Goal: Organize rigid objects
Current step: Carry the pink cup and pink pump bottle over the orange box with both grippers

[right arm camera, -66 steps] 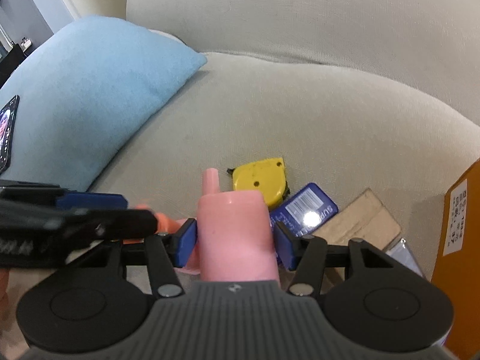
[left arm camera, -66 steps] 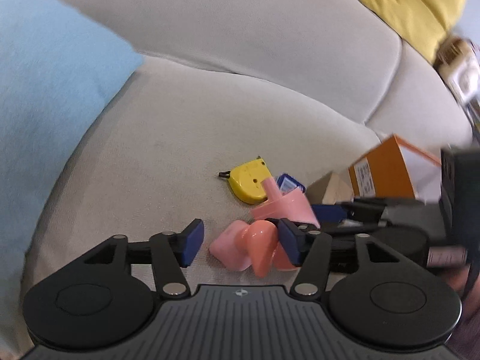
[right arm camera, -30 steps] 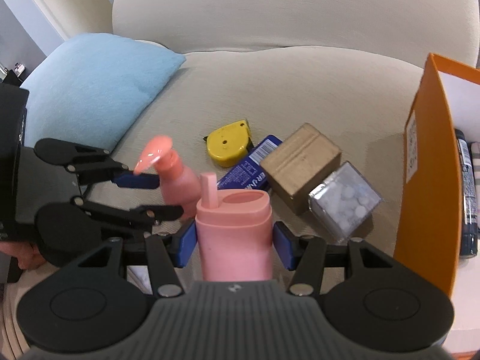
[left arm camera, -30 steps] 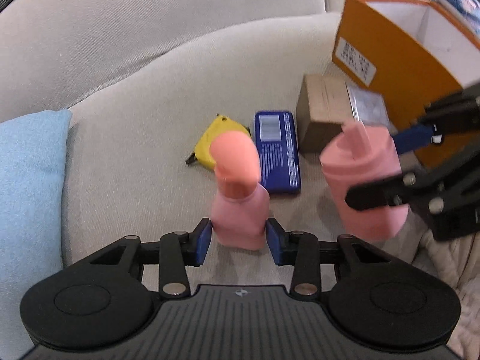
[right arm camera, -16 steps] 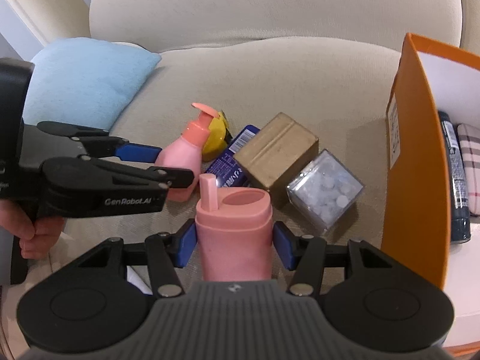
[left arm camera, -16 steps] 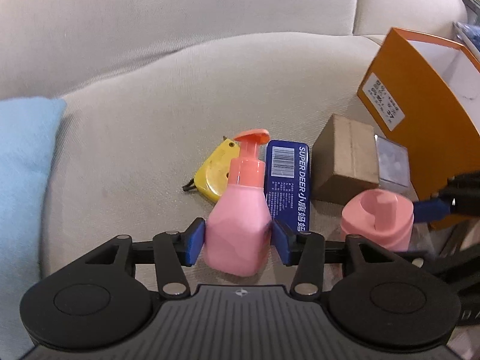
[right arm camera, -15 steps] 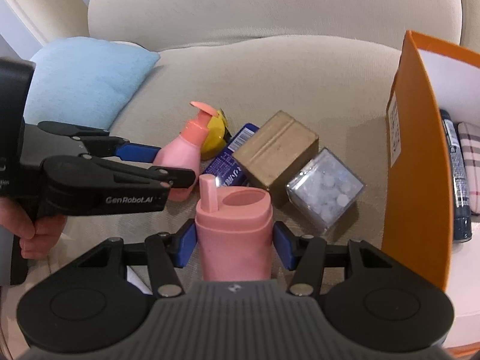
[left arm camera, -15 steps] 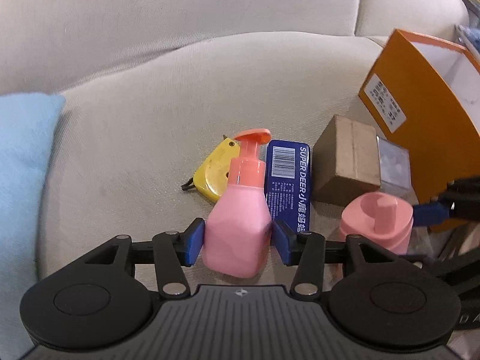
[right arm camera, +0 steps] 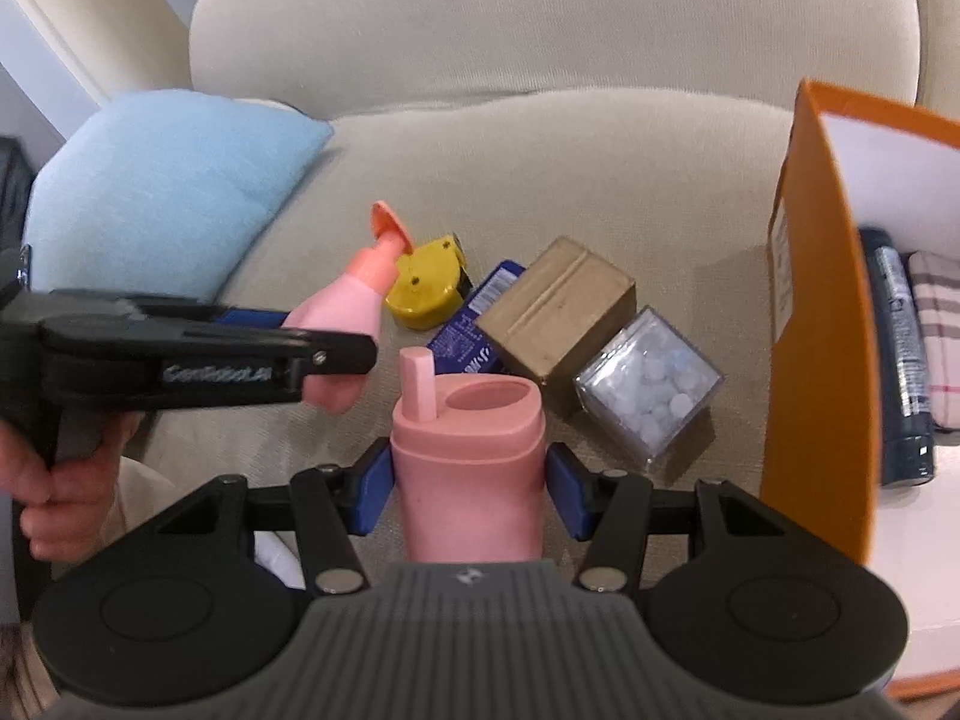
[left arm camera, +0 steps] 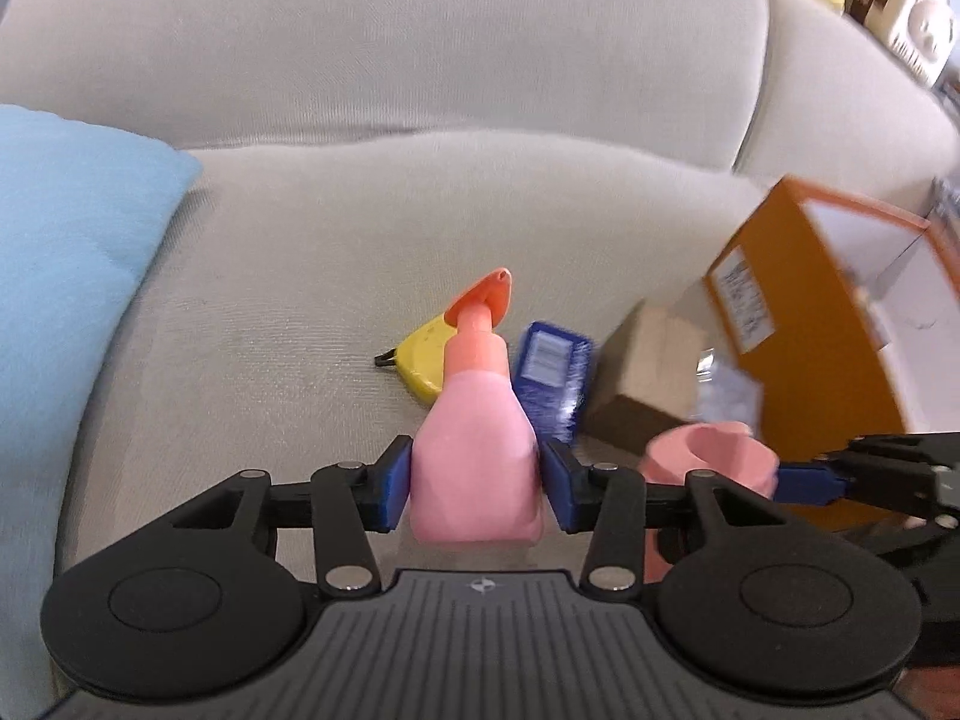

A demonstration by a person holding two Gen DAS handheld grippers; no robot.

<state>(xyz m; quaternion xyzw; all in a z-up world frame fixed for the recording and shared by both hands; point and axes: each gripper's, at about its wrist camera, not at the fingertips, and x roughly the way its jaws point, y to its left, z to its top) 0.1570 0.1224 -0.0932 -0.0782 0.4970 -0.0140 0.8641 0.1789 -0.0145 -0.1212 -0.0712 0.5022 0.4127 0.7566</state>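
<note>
Beige sofa cushions (left arm camera: 456, 228) are spreading out ahead of both my grippers, with a pale blue pillow (right arm camera: 162, 180) lying off to my left. My left gripper (left arm camera: 477, 483) is clamping a pink pump bottle (left arm camera: 474, 450) by its wide lower body, both blue pads (left arm camera: 393, 483) pressing its sides, and the bottle is leaning a little with its orange nozzle pointing up and away from me. My right gripper (right arm camera: 468, 486) is squeezing a pink tumbler (right arm camera: 468, 456) around its middle, holding it upright with its short straw spout standing on the left of the lid; in the left wrist view that tumbler (left arm camera: 708, 462) is sitting just to the right of the bottle, with one blue finger of the right tool beside it. Just beyond the bottle a yellow tape measure (right arm camera: 426, 288) is lying on the seat, and a flat blue tin (right arm camera: 474, 324) is lying beside it to the right. Touching the tin, a brown cardboard box (right arm camera: 558, 300) is resting on the cushion, with a clear cube of white pieces (right arm camera: 651, 384) right against it nearer my right gripper. Further right an orange box (right arm camera: 816, 330) is standing open, a dark can (right arm camera: 900, 354) and something plaid lying inside it.
</note>
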